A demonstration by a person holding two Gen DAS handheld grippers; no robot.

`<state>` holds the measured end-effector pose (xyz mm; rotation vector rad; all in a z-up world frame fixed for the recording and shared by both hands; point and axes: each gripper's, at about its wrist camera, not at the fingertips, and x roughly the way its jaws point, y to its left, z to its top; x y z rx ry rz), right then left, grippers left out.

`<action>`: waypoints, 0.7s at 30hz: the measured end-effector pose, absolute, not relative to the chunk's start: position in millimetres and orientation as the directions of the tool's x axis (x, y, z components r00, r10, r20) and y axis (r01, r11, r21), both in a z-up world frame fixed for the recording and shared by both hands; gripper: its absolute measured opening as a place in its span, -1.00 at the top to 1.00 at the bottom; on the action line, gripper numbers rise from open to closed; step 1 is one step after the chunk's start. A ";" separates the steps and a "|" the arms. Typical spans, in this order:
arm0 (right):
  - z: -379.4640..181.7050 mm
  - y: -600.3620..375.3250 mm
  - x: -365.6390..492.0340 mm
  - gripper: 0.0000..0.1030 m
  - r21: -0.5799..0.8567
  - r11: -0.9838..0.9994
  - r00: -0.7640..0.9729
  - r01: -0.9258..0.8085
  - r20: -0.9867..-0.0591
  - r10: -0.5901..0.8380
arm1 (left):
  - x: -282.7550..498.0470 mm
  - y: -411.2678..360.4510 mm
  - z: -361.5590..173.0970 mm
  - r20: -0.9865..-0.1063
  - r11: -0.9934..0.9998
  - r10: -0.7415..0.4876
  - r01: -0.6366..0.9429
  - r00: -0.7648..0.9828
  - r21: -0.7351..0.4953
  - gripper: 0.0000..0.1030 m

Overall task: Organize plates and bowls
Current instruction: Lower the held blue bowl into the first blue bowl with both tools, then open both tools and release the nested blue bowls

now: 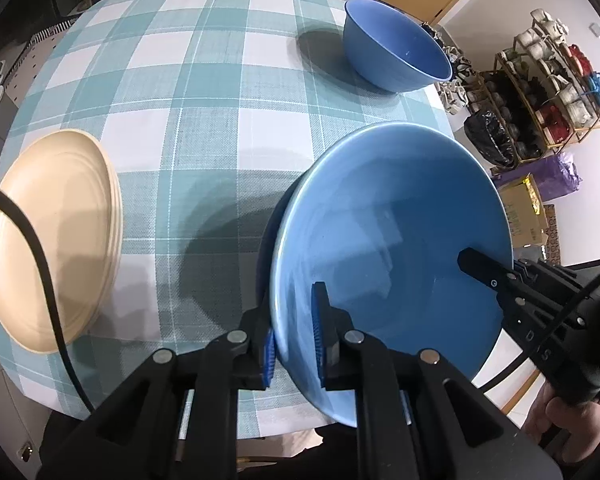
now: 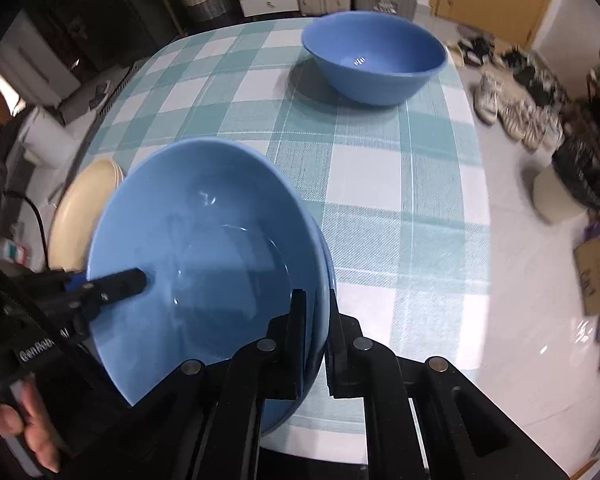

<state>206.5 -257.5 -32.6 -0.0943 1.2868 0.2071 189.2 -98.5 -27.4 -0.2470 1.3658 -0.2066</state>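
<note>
Both grippers are clamped on the same big blue bowl (image 1: pixel 388 248): left gripper (image 1: pixel 296 344) pinching its near rim, right gripper (image 2: pixel 314 344) pinching the opposite side. It's tilted above the checked tablecloth (image 1: pixel 204 128). Cream plates (image 1: pixel 52 240) sit left, another blue bowl (image 2: pixel 374 56) at the far edge.

Left tool (image 1: pixel 296 344) and right tool (image 2: pixel 314 344) both clamped, facing each other.
</note>
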 end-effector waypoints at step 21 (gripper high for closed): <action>-27.5 -255.0 184.0 0.78 -0.019 0.963 0.385 -0.267 -0.919 0.088 | 178.7 -106.9 -17.1 -0.954 0.980 -0.198 0.044 0.225 -0.193 0.67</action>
